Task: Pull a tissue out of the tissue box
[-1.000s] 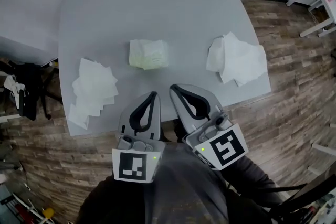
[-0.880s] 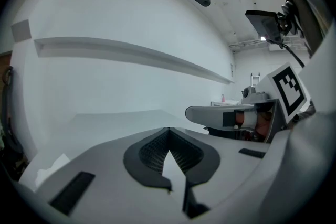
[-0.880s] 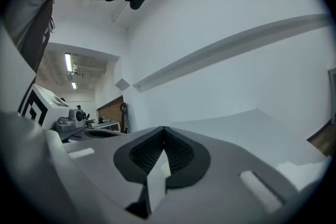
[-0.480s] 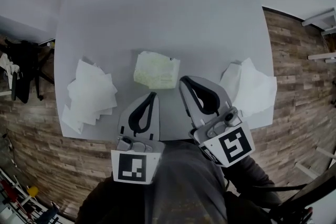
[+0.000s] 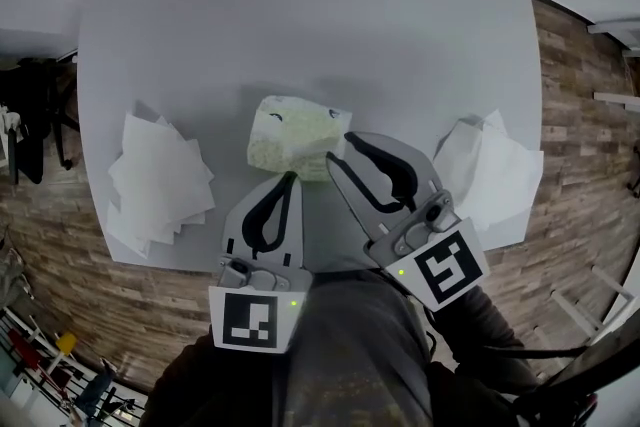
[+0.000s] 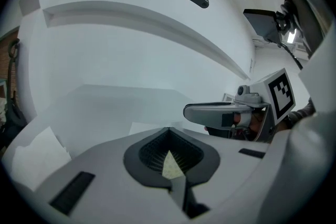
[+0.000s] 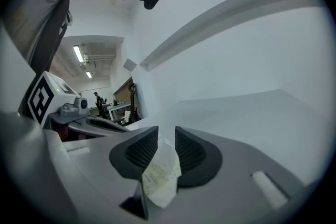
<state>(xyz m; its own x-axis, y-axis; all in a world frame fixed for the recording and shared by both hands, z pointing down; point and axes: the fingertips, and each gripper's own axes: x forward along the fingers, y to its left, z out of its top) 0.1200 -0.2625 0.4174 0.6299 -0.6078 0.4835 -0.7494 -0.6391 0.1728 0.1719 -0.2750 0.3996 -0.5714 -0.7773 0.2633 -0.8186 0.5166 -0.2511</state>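
The tissue pack (image 5: 290,137) is pale yellow-green with faint darker print, the desk (image 5: 300,5) plain light grey, the left-edge tissue pile (image 5: 158,180) and the right-edge tissue pile (image 5: 492,173) white, and the floor (image 5: 575,245) brown wood-grain planks in mixed tones.

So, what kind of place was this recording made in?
Probably an office or lab workroom rather than a home. A plain grey table stands on a wood-plank floor. The right gripper view shows ceiling strip lights above desks, with a person standing there.
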